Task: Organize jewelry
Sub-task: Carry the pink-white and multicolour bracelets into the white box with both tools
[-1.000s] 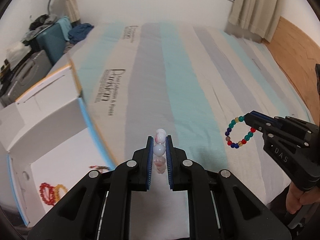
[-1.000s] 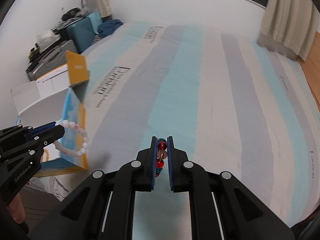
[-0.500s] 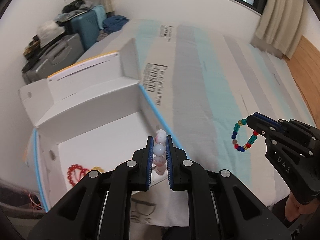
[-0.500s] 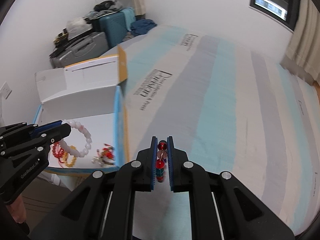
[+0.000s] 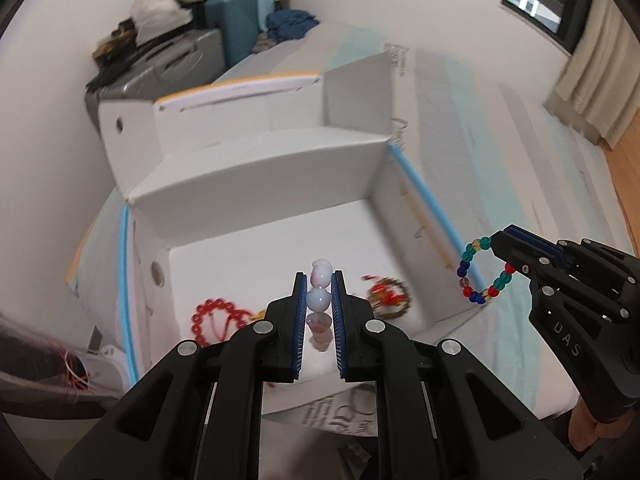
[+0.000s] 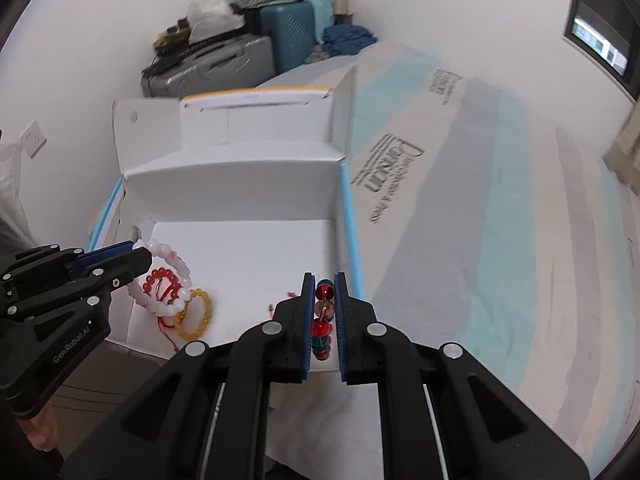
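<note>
My left gripper [image 5: 319, 276] is shut on a white and pink bead bracelet [image 5: 320, 300] and holds it above the open white box [image 5: 256, 184]. It also shows in the right wrist view [image 6: 138, 254] with the bracelet [image 6: 168, 280] hanging from it. My right gripper [image 6: 323, 280] is shut on a multicoloured bead bracelet [image 6: 323, 322], near the box's right wall [image 6: 348, 240]. It shows in the left wrist view [image 5: 500, 240] with that bracelet [image 5: 482, 270]. In the box lie a red bead bracelet [image 5: 214, 314], an amber bracelet [image 6: 196, 314] and a red-and-gold piece [image 5: 386, 292].
The box stands at the left edge of a striped mattress [image 6: 500, 220]. Suitcases [image 6: 248, 56] and piled clothes stand against the far wall behind the box. A curtain [image 5: 592, 80] and wooden floor lie at the far right.
Both grippers have swung left, from over the mattress to over the open box, each still holding its bracelet. The box now fills the middle of both views.
</note>
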A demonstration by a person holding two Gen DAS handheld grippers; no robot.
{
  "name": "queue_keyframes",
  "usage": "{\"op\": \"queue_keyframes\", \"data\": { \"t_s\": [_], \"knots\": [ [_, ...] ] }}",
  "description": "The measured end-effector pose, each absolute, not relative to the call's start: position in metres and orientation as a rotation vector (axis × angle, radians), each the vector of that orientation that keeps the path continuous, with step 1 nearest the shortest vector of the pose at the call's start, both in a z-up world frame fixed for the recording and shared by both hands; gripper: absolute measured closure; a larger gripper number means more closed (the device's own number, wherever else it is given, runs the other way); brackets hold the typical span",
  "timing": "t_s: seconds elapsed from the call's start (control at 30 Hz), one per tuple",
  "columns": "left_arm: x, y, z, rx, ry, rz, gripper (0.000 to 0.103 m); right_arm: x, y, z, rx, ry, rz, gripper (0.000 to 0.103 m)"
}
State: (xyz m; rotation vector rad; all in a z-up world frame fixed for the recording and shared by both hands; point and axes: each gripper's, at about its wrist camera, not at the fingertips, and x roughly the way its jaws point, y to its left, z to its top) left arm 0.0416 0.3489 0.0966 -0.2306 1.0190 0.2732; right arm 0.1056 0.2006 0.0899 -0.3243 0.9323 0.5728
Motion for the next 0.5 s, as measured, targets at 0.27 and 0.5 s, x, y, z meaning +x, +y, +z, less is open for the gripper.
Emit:
{"op": "queue_keyframes", "data": {
  "t_s": [0.27, 0.5],
  "knots": [
    [0.037, 0.389, 0.050, -0.270, 1.096, 0.316, 0.092, 0.112, 0.243, 0.050, -0.368, 1.009, 0.596, 0.094],
    [0.041, 0.405, 0.019, -0.288, 1.148, 0.344, 0.092, 0.128, 0.268, 0.018, -0.404, 1.076, 0.607, 0.094]
  ]
}}
